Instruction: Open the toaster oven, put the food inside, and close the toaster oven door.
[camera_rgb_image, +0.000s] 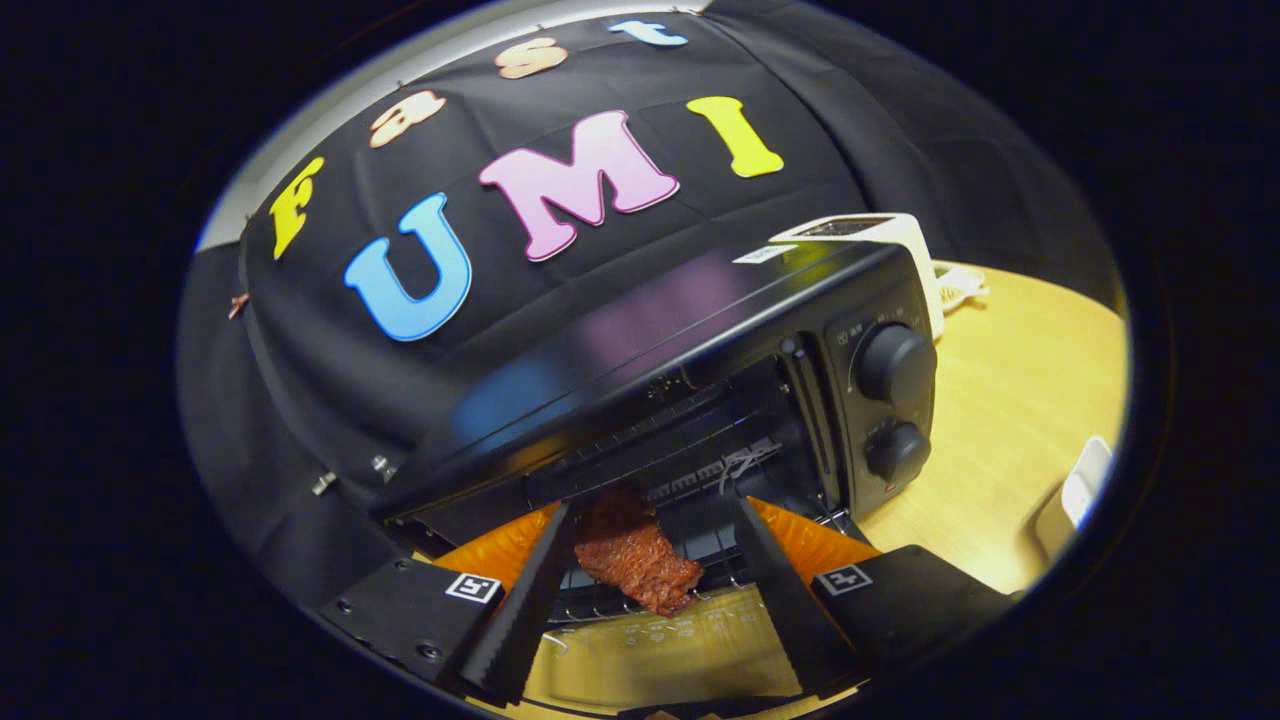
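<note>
So the food (637, 553), a reddish-brown slab that looks like meat, is lying on the wire rack (700, 545) right at the mouth of the toaster oven (640, 400), half in, half hanging toward the dropped door (650, 640). The hand-held gripper (650, 590) is spread wide, fingers either side of it and not touching, so it's holding nothing. I'd nudge the piece further back so the door won't catch it, then back straight out and hook under the door's edge to swing it up. The oven sits on the table (1010, 400), with a white appliance (880, 235) behind.
</note>
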